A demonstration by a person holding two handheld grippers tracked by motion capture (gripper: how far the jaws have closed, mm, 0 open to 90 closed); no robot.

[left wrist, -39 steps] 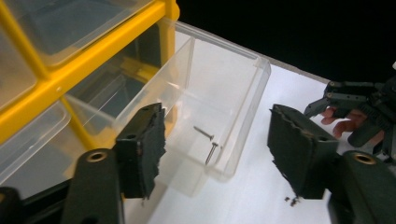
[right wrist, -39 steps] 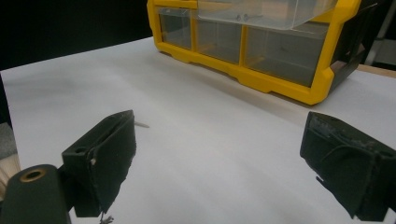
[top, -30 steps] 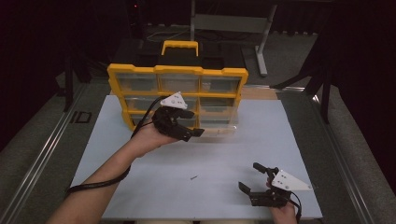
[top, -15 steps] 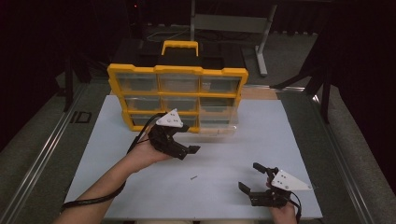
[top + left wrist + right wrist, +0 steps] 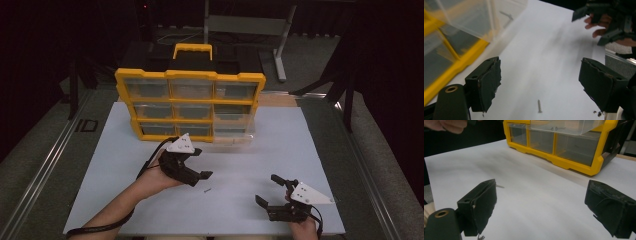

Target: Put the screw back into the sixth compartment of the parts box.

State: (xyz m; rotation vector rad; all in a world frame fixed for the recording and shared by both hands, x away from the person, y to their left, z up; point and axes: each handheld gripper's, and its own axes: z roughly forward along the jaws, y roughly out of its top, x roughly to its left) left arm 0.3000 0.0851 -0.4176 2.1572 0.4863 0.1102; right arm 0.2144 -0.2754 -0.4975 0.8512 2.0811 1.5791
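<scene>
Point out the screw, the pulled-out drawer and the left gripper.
screw (image 5: 539, 105), left gripper view, mid-shaft.
drawer (image 5: 232, 135), high view, clear front wall.
left gripper (image 5: 198, 163), high view, midway between fingertips.

A small grey screw (image 5: 539, 106) lies flat on my white table (image 5: 280, 150). It sits alone, nothing touching it, near the front edge.

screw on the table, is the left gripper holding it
No, the screw lies loose on the white table between the open jaws of the left gripper, touching neither.
</scene>
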